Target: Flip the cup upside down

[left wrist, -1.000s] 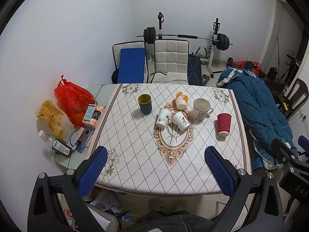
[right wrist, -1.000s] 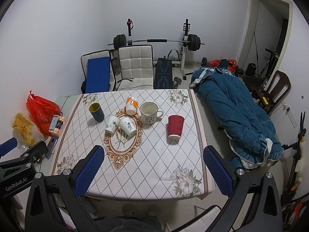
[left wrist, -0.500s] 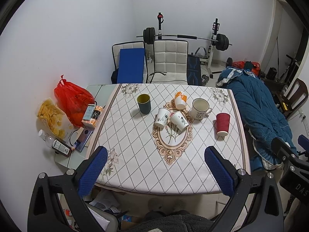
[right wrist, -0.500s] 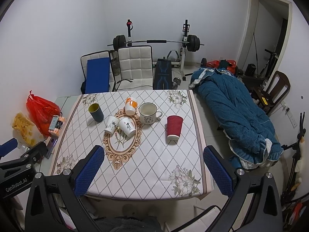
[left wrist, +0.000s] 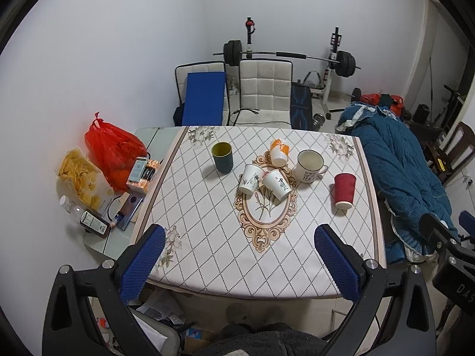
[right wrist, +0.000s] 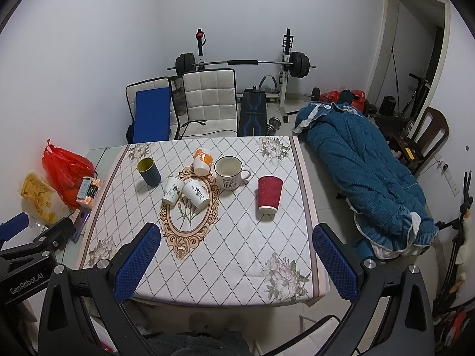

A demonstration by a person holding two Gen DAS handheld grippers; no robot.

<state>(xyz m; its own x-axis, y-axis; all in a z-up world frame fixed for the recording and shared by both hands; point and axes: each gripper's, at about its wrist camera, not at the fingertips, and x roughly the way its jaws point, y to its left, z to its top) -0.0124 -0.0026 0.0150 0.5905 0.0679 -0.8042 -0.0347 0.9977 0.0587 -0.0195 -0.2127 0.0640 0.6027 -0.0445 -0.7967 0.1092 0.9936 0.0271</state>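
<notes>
Several cups stand on the patterned table [left wrist: 207, 246]. A dark green cup [left wrist: 222, 157] [right wrist: 148, 171] and a white mug [left wrist: 309, 165] [right wrist: 230, 172] stand upright. A red paper cup [left wrist: 344, 190] [right wrist: 268, 194] stands upside down. Two white printed cups [left wrist: 251, 178] [left wrist: 276, 184] [right wrist: 184, 192] and an orange-and-white cup [left wrist: 279, 152] [right wrist: 202, 160] stand upside down at the centre. My left gripper [left wrist: 239, 259] and right gripper [right wrist: 236, 259] are open and empty, high above the table's near edge.
A glass side table [left wrist: 98, 237] on the left holds a red bag [left wrist: 111, 151], snacks and bottles. Chairs [left wrist: 264, 95] and a barbell rack stand behind the table. A blue quilt [right wrist: 362, 178] lies on the right.
Both grippers have drifted slightly; the table sits a little lower in the views. No cup has moved.
</notes>
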